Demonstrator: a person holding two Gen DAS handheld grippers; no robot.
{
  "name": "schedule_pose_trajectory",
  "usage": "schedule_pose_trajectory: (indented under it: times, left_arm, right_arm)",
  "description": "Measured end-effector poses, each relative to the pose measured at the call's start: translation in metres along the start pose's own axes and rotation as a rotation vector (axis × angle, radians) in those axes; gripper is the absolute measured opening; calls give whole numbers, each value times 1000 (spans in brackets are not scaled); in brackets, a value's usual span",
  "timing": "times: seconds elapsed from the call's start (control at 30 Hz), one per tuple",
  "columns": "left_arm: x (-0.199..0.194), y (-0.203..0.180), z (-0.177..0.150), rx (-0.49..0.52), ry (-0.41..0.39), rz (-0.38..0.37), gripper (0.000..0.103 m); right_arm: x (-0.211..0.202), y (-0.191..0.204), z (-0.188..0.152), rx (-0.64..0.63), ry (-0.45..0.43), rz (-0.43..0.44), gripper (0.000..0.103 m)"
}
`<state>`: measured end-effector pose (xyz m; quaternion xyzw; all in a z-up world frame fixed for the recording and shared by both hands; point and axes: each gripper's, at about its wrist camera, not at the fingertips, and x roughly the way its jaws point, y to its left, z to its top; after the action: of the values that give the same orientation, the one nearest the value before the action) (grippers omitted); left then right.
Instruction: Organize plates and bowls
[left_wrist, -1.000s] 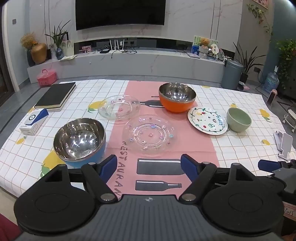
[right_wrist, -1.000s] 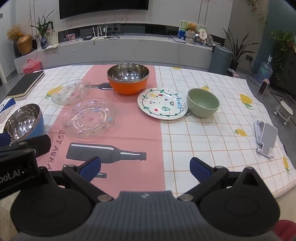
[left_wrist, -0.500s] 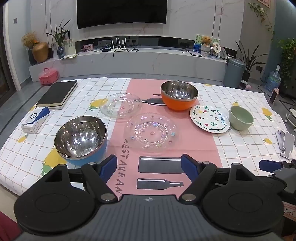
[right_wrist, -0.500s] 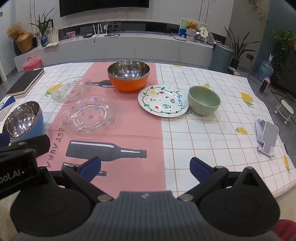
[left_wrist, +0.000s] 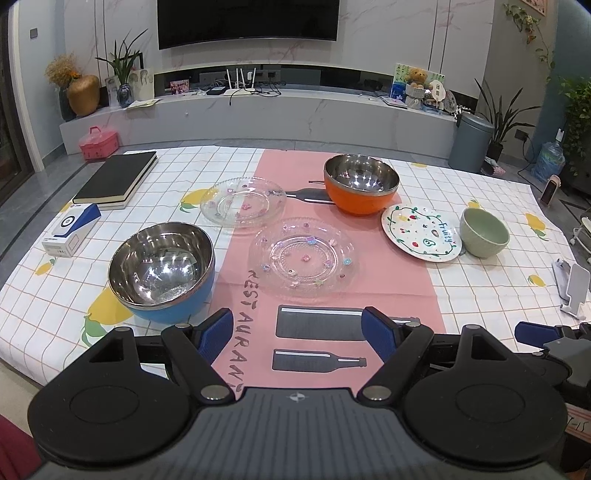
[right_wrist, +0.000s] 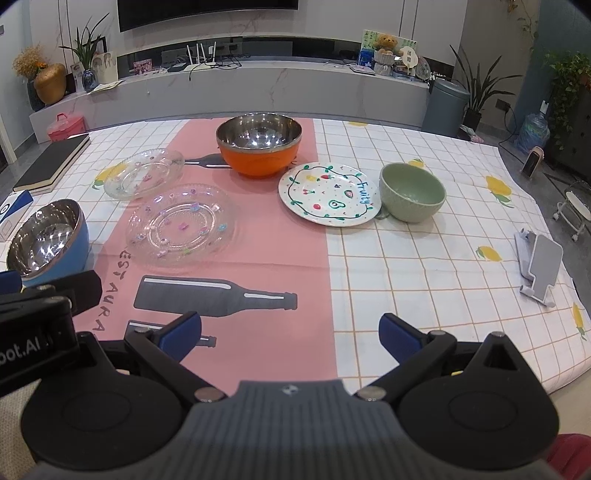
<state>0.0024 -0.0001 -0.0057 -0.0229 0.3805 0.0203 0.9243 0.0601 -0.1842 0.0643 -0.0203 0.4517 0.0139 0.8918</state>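
A blue steel bowl (left_wrist: 162, 271) (right_wrist: 46, 242) sits near the left front of the table. Two clear glass plates lie in the middle, the nearer one (left_wrist: 303, 256) (right_wrist: 181, 225) on the pink runner and the farther one (left_wrist: 243, 201) (right_wrist: 144, 173) behind it. An orange steel bowl (left_wrist: 360, 184) (right_wrist: 259, 144) stands at the back. A white painted plate (left_wrist: 421, 232) (right_wrist: 330, 194) touches a green bowl (left_wrist: 484, 232) (right_wrist: 412, 192) on its right. My left gripper (left_wrist: 297, 332) hangs open over the front edge, holding nothing. So does my right gripper (right_wrist: 290, 332), open and empty.
A black book (left_wrist: 116, 177) and a blue-white box (left_wrist: 72, 229) lie at the table's left edge. A white phone stand (right_wrist: 539, 266) stands at the right. The left gripper's body (right_wrist: 37, 317) shows at the left of the right wrist view.
Both views have shifted slightly, with the dishes sitting a little lower and farther off than a second ago. No dish has moved and both grippers stay open.
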Motion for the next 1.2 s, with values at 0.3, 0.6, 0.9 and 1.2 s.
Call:
schedule_pose_trajectory:
  times: [0.3, 0.6, 0.9, 1.2]
  left_arm:
    - [-1, -4, 0, 13, -16, 22, 93]
    - [-2, -6, -2, 26, -33, 48, 94]
    - [-2, -6, -2, 20, -27, 48, 94]
    - [0, -4, -3, 14, -16, 49, 94]
  right_arm:
    - [1, 0, 0, 2, 0, 1, 100]
    - [2, 1, -1, -4, 3, -6, 100]
    - [2, 1, 0, -5, 6, -7, 100]
    - [3, 2, -1, -13, 12, -13, 100]
